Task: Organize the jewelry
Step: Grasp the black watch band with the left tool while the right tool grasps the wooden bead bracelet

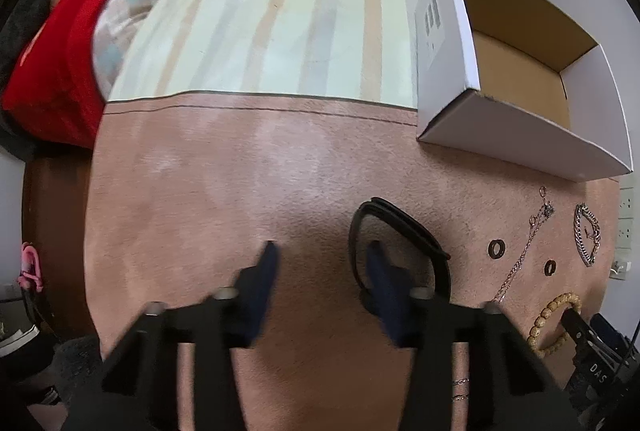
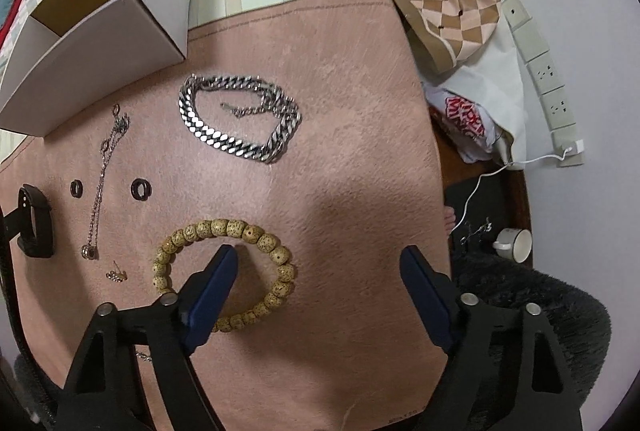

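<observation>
Both grippers spread over the pink mat [image 2: 340,111]; nothing pinched.

Right gripper [image 2: 320,267] wide open, left finger inside the bead bracelet [image 2: 224,271], right finger well outside it; bracelet flat, near-left of centre, slightly longer near-far. Left gripper [image 1: 320,259] open, right finger within the black band [image 1: 400,243], long axis near-far. Open box [image 2: 100,31] far left.

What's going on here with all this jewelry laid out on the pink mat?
A person is sorting jewelry with handheld tongs. The left tongs are open with one finger inside the black band. The right tongs are open too, one finger inside the wooden bead bracelet. Neither piece is gripped yet. The silver chain bracelet, thin necklace and two dark rings lie on the mat. The white box looks empty.
</observation>
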